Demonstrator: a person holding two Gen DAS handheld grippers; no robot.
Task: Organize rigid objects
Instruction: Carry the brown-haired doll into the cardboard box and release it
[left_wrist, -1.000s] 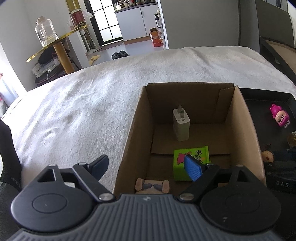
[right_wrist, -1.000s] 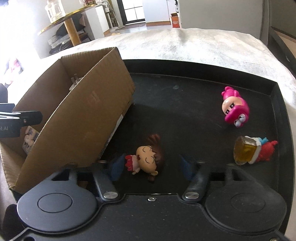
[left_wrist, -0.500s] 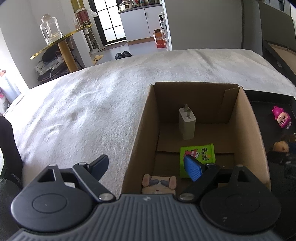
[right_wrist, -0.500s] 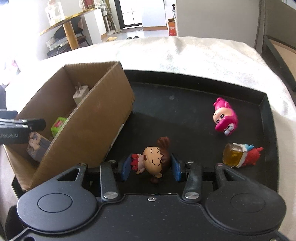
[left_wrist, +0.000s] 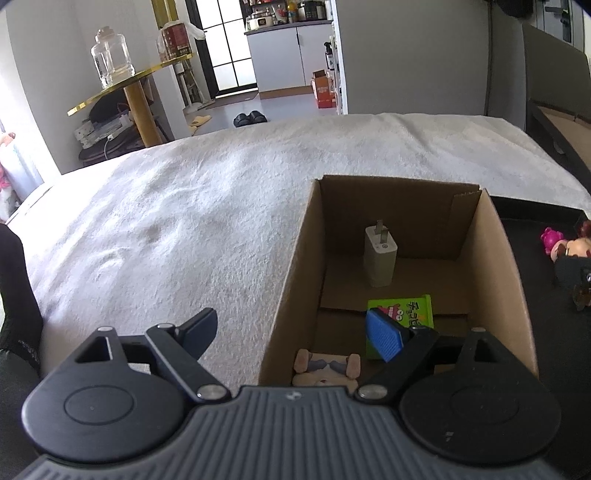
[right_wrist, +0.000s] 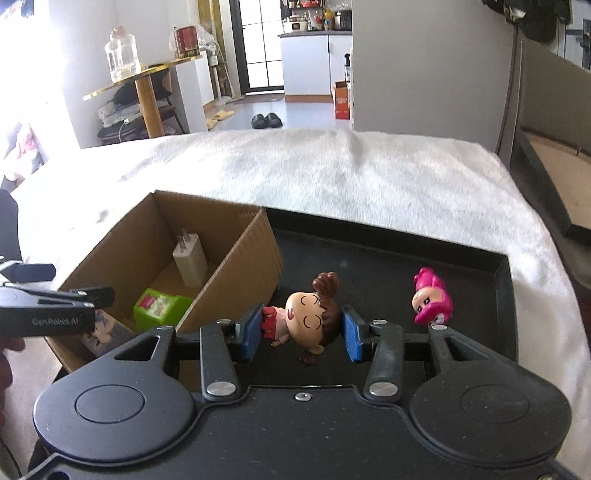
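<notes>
My right gripper (right_wrist: 301, 334) is shut on a brown-haired doll figure (right_wrist: 308, 319) and holds it lifted above the black tray (right_wrist: 388, 243), beside the cardboard box (right_wrist: 236, 258). A pink figure (right_wrist: 430, 297) lies on the tray to the right. In the box are a white charger (left_wrist: 380, 256), a green pack (left_wrist: 412, 312) and a small flat figure (left_wrist: 327, 369). My left gripper (left_wrist: 291, 334) is open and empty, straddling the box's left wall (left_wrist: 291, 280) at its near end. The doll also shows at the left wrist view's right edge (left_wrist: 576, 245).
The box and tray rest on a white fuzzy blanket (left_wrist: 184, 221). A gold side table with a glass jar (left_wrist: 110, 59) stands beyond the bed at the left. Slippers (right_wrist: 266, 120) lie on the floor.
My right gripper closed on the doll figure and lifted it up off the tray. My left gripper rose and drew back a little, staying open.
</notes>
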